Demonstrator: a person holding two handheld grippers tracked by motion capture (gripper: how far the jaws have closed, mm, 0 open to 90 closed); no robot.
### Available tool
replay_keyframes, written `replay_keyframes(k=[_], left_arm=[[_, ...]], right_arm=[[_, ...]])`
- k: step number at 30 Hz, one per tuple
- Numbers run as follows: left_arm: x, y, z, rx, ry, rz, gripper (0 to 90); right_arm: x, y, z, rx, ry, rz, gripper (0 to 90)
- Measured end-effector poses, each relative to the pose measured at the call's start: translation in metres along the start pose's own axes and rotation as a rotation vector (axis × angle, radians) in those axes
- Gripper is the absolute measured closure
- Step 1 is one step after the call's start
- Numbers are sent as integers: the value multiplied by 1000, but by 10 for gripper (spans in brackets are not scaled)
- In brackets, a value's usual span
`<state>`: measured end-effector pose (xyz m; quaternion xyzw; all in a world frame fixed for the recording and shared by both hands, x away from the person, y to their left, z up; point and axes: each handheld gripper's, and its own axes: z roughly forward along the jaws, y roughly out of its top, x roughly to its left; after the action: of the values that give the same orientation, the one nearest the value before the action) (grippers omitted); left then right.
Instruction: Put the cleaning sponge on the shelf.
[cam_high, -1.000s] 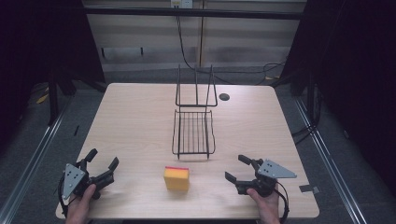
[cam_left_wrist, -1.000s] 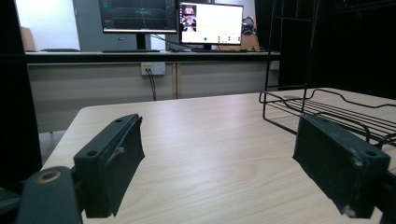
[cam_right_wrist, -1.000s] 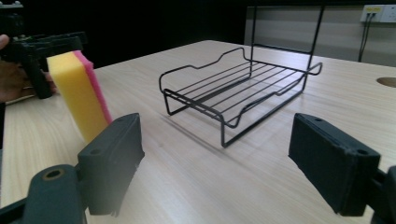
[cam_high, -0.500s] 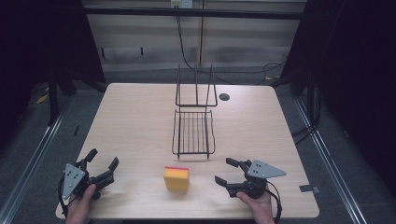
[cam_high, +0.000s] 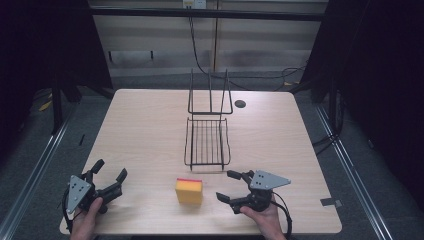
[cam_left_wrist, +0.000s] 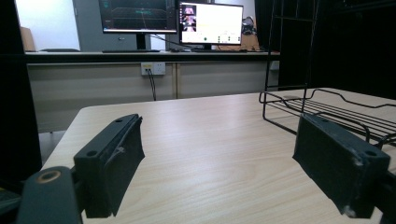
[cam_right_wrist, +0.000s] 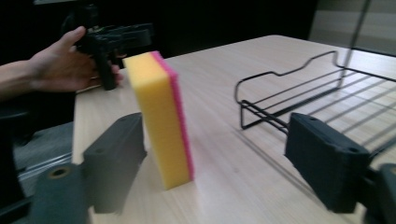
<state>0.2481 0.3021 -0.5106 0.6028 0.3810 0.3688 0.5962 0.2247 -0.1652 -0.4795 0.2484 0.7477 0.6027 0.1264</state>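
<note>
at the left of the high view the left gripper (cam_high: 107, 178) sits near the table's (cam_high: 145, 130) front left corner, held in the person's left hand (cam_high: 86, 221), which comes in from the bottom edge. its jaws stand wide apart with nothing between them, pointing up and to the right across the bare wood. in the left gripper view the same two black pads (cam_left_wrist: 112, 163) frame only open tabletop, with the wire rack's (cam_left_wrist: 322, 109) near edge off to the right and a desk with two monitors (cam_left_wrist: 170, 21) beyond the far wall.

moving right, the sponge (cam_high: 189, 191) stands on edge on the table near the front, about midway between the two grippers and apart from both. it is yellow with a thin pink layer along its top edge in the high view. behind it, just past a strip of bare wood, lies the black wire rack (cam_high: 207, 145), its flat grid on the table and its upright back frame rising at the far end. a small dark round hole (cam_high: 240, 104) sits in the tabletop to the right of that frame.

further right, the right gripper (cam_high: 229, 186) rests low near the front edge in the person's right hand (cam_high: 262, 220), jaws pointing left toward the sponge. its jaws have just been closing a little but stand wide, gripping nothing. in the right gripper view the sponge (cam_right_wrist: 159, 119) stands upright ahead of the jaws, close to the left pad (cam_right_wrist: 116, 158), whether touching it i cannot tell; the rack (cam_right_wrist: 299, 93) lies to the right.
</note>
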Motion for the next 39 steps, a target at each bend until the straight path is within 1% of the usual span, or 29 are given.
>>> replay_keyframes(k=[1, 2, 4, 5, 6, 7, 8, 11, 12, 13, 16, 17, 18, 20, 21, 22, 27, 30, 34, 35, 39], left_arm=[[0, 0, 0, 0, 0, 0, 154], [0, 0, 0, 0, 0, 0, 155], [0, 0, 0, 0, 0, 0, 155], [0, 0, 0, 0, 0, 0, 154], [0, 0, 0, 0, 0, 0, 154], [0, 0, 0, 0, 0, 0, 155], [0, 0, 0, 0, 0, 0, 155], [0, 0, 0, 0, 0, 0, 155], [0, 0, 0, 0, 0, 0, 155], [0, 0, 0, 0, 0, 0, 155], [0, 0, 0, 4, 0, 5, 155], [0, 0, 0, 0, 0, 0, 155], [0, 0, 0, 0, 0, 0, 155], [0, 0, 0, 0, 0, 0, 155], [0, 0, 0, 0, 0, 0, 155], [0, 0, 0, 0, 0, 0, 154], [0, 0, 0, 0, 0, 0, 155], [0, 0, 0, 0, 0, 0, 155], [0, 0, 0, 0, 0, 0, 155], [0, 0, 0, 0, 0, 0, 154], [0, 0, 0, -1, 0, 0, 155]], right_arm=[[2, 1, 4, 3, 23, -8, 212], [2, 1, 4, 3, 23, -8, 212], [4, 3, 7, 3, 46, -16, 230], [5, 4, 11, 0, 67, -22, 249], [5, 4, 11, 0, 67, -22, 249], [7, 6, 15, -2, 86, -28, 273], [7, 6, 15, -2, 86, -28, 273], [9, 8, 22, -4, 126, -37, 303], [9, 8, 22, -4, 126, -37, 303], [10, 9, 26, 0, 147, -42, 308], [11, 11, 29, 4, 160, -47, 320], [12, 12, 31, 5, 166, -49, 324], [12, 15, 35, -2, 178, -54, 330], [11, 16, 37, 0, 185, -50, 338], [10, 17, 42, -1, 193, -56, 348], [10, 17, 42, -1, 193, -56, 348], [9, 16, 55, 10, 219, -50, 365], [8, 16, 58, 10, 222, -46, 370], [7, 16, 65, 10, 242, -47, 391], [7, 16, 70, 20, 254, -50, 401], [8, 16, 76, 28, 270, -52, 417]])
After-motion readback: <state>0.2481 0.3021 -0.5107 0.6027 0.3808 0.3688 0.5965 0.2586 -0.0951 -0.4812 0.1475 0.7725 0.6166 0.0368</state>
